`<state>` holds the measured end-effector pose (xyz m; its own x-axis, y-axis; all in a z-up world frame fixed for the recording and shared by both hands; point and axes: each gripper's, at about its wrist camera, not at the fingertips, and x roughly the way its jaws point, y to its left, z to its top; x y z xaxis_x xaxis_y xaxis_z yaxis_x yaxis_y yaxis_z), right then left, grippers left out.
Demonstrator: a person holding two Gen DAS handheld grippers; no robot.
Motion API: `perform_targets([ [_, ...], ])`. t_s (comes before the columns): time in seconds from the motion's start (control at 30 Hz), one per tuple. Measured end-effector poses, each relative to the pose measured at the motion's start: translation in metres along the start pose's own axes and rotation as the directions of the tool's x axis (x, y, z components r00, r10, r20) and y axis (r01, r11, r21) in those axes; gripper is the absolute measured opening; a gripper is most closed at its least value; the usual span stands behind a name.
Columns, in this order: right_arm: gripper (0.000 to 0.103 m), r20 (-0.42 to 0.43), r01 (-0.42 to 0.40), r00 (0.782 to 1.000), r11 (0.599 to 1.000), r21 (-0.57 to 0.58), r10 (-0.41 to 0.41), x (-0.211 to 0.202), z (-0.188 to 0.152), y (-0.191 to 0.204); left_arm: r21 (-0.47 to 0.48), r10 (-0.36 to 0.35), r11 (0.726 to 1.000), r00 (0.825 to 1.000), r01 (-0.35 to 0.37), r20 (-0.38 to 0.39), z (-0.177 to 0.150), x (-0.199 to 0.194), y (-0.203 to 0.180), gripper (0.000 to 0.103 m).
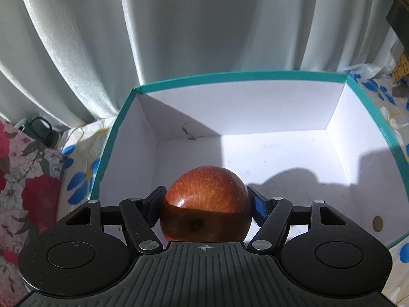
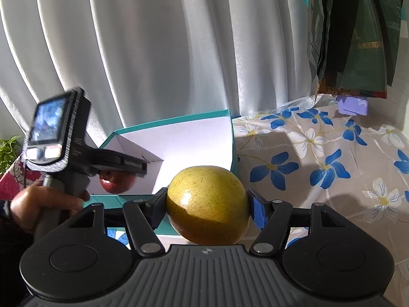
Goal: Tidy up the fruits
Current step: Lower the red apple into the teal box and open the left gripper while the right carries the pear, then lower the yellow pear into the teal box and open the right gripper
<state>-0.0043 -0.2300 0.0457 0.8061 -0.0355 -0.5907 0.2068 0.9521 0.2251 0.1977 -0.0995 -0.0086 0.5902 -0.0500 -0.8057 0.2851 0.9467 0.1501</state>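
Two fruits are in hand, none yet deposited. Largest item: pale curtain as backdrop across both views, with a floral tablecloth covering the surface. Next, the teal-rimmed box, white inside; its floor shows only sunlight and shadow, no fruit resting on it as far as the left wrist view reaches. Left gripper is closed on a red apple, pads pressing both flanks, calyx end facing the camera; the apple hangs inside the box opening, above the floor, near the front wall. The right wrist view confirms this: the left gripper's handle and small screen, held by the person's left hand, project over the near box rim with the apple beneath the fingers. Right gripper clamps a yellow-green pear-like fruit, speckled skin, both pads in contact; it sits outside the box, just beside its right front corner, over the tablecloth. Smaller items: dark bags hanging at upper right, a lilac object at the table's far edge. Judgement: task is at an early stage. Remaining: lower and release the apple, then carry the yellow fruit over the rim and release it too. Whether further fruits wait elsewhere cannot be told.
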Motion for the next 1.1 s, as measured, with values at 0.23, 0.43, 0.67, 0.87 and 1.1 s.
perform_targets([
  [0.23, 0.065, 0.013, -0.001, 1.000, 1.000, -0.010, 0.001, 0.002, 0.005, 0.001, -0.015, -0.029, 1.000, 0.991, 0.027, -0.131, -0.002, 0.030, 0.000, 0.073],
  [0.43, 0.065, 0.022, 0.001, 1.000, 1.000, -0.021, -0.001, 0.005, 0.012, 0.003, -0.041, -0.064, 0.998, 0.978, 0.057, -0.200, 0.003, 0.040, 0.003, 0.073],
  [0.67, 0.065, 0.025, -0.001, 1.000, 0.999, -0.035, 0.002, 0.006, 0.015, 0.006, -0.045, -0.046, 0.998, 0.983, 0.038, -0.177, 0.007, 0.033, 0.007, 0.093],
  [0.87, 0.065, 0.040, 0.011, 0.999, 0.998, -0.054, -0.009, 0.008, 0.021, 0.005, -0.065, -0.042, 0.997, 0.999, 0.041, -0.010, -0.005, -0.022, 0.015, 0.098],
  [1.1, 0.065, 0.060, 0.003, 0.998, 0.994, -0.109, 0.004, 0.017, 0.029, 0.013, -0.110, -0.002, 0.994, 0.997, 0.010, 0.071, -0.025, -0.075, 0.029, 0.100],
])
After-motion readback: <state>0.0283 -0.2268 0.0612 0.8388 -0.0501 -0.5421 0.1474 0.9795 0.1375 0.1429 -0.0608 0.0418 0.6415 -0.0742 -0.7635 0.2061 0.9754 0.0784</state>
